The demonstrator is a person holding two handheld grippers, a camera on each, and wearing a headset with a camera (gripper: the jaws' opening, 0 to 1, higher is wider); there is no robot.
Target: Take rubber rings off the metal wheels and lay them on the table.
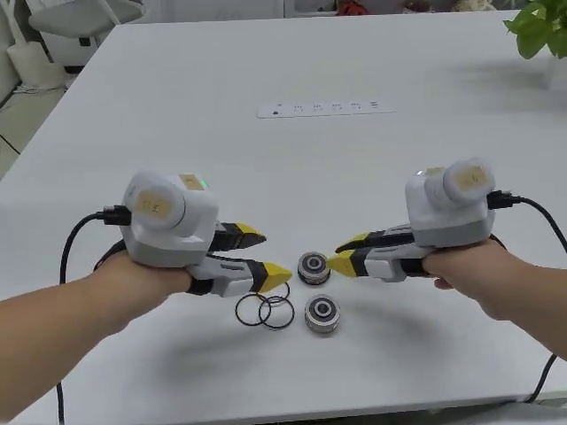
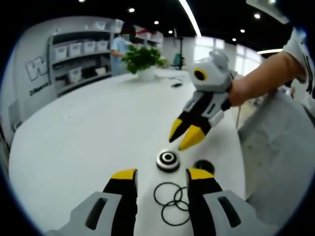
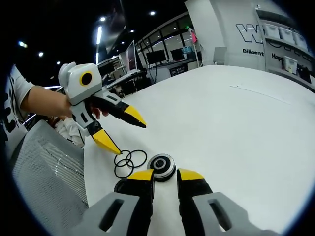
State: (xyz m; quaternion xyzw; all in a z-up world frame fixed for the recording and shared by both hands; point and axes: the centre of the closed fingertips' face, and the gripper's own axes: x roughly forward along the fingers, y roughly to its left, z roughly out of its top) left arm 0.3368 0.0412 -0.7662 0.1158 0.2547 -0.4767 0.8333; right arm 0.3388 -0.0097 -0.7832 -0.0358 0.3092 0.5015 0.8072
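Black rubber rings (image 1: pixel 264 310), three of them, lie loose and overlapping on the white desk (image 1: pixel 354 53), just below the tips of the left tongs (image 1: pixel 270 256). Two metal wheels sit right by them. The farther wheel (image 1: pixel 314 266) is between the two sets of tongs, and the nearer wheel (image 1: pixel 322 313) is just beside the rings, on their right. The left tongs are spread wide and empty. The right tongs (image 1: pixel 348 251) are only a little apart, also empty, with their tips right up against the farther wheel's edge; can't tell if they're touching it. A power strip (image 1: pixel 324 109) lies well back on the desk, and a plant (image 1: pixel 539 27) is at the far corner.
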